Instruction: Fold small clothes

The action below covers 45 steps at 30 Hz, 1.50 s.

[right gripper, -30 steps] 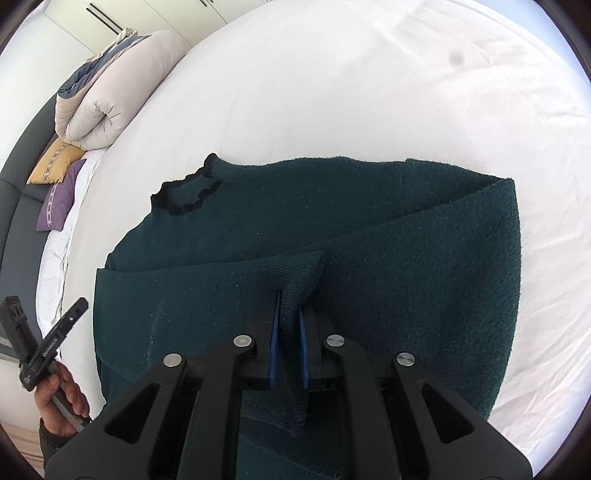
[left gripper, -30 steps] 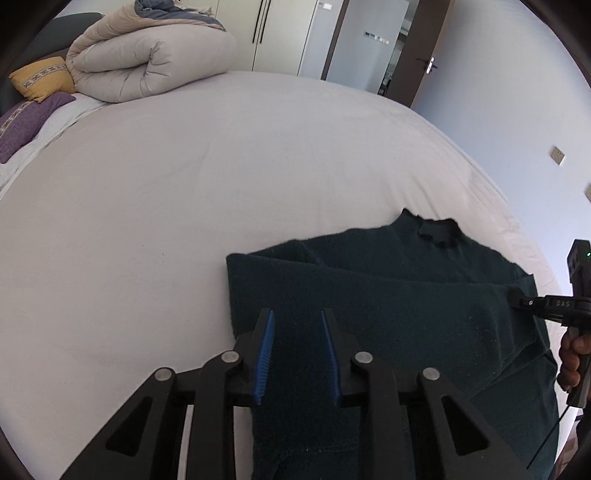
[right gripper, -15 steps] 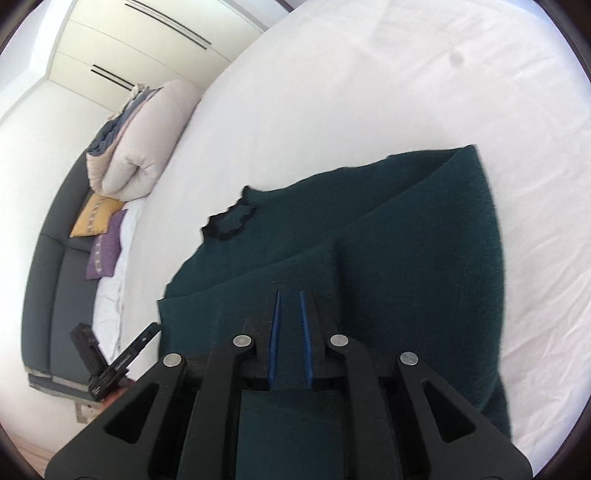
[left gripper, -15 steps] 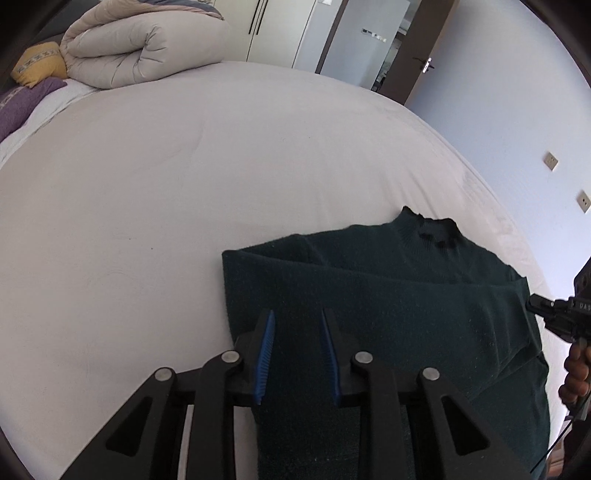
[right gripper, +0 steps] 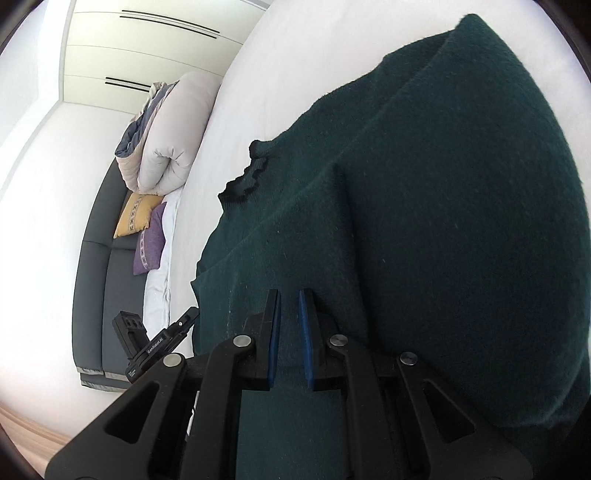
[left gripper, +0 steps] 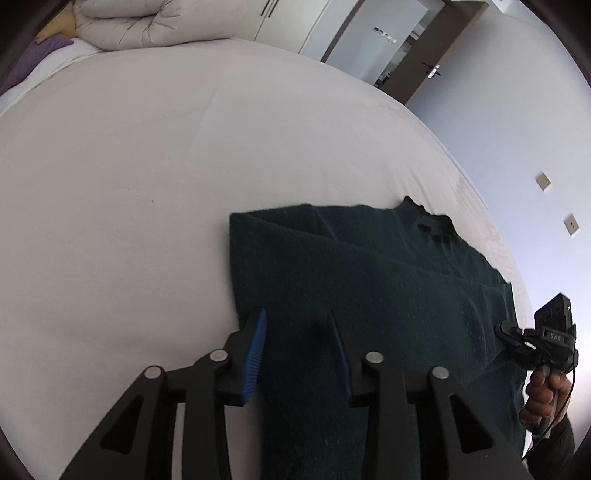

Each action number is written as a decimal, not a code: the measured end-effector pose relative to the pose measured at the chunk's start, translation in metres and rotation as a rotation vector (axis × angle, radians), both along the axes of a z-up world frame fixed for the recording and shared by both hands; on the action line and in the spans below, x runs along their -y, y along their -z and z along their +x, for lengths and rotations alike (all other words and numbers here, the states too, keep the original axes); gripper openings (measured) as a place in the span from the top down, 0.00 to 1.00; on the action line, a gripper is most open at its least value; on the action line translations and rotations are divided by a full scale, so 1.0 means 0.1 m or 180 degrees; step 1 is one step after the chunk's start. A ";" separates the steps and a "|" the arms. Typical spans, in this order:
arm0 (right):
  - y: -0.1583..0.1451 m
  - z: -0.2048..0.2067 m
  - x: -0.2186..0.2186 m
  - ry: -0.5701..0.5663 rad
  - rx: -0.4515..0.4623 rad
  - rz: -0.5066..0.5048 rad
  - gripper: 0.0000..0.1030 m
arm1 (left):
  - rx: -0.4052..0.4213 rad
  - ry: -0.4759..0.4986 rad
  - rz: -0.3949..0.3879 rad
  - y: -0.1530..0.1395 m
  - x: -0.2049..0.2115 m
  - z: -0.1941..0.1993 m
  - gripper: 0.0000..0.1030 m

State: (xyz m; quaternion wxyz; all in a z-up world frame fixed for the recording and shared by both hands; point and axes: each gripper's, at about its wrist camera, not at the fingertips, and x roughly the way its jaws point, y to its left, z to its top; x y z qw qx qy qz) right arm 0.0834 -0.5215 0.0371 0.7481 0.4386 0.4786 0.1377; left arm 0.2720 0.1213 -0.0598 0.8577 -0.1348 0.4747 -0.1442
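A dark green knitted sweater (left gripper: 369, 295) lies on the white bed (left gripper: 147, 166), its black frilled collar (left gripper: 430, 223) at the far side and both sleeves folded in over the body. My left gripper (left gripper: 297, 321) is open and empty over the sweater's near left edge. In the right wrist view the sweater (right gripper: 443, 184) fills the frame. My right gripper (right gripper: 290, 295) stands slightly open just over the folded sleeve, holding nothing; it also shows at the right of the left wrist view (left gripper: 517, 336).
A rolled beige duvet (right gripper: 170, 129) lies at the head of the bed. Yellow (right gripper: 135, 214) and purple (right gripper: 149, 240) cushions rest on a grey sofa (right gripper: 96, 288). White wardrobes (left gripper: 295, 22) and a door (left gripper: 436, 55) stand beyond.
My right gripper let go of the sleeve, which now lies flat on the body, and drew back and tilted. My left gripper moved a little closer over the sweater's edge.
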 end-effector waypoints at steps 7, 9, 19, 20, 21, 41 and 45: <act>-0.07 -0.65 0.13 0.0161 -0.0042 -0.0147 0.88 | 0.0004 0.0255 0.0333 -0.02 0.09 -1.02 0.36; -0.19 -0.93 0.16 0.0199 -0.0006 -0.0270 0.73 | 0.0039 0.0193 0.0205 -0.11 -0.05 -1.35 0.34; -0.62 -2.34 0.19 0.0210 0.0372 -0.0397 0.26 | -0.0489 -0.0022 -0.0610 0.03 -0.61 -2.65 0.29; -0.62 -2.43 0.18 0.0182 0.0373 -0.0386 0.26 | -0.0503 0.0007 -0.0618 0.05 -0.61 -2.73 0.29; -0.62 -2.51 0.17 0.0157 0.0363 -0.0387 0.26 | -0.0527 0.0035 -0.0643 0.07 -0.62 -2.78 0.29; -0.73 -3.48 0.36 0.0080 0.0263 -0.0414 0.26 | -0.1001 0.0413 -0.0636 0.15 -0.39 -2.86 0.78; -0.74 -3.68 0.49 0.0082 0.0075 -0.0654 0.27 | -0.1017 0.0341 -0.0677 0.16 -0.39 -2.84 0.75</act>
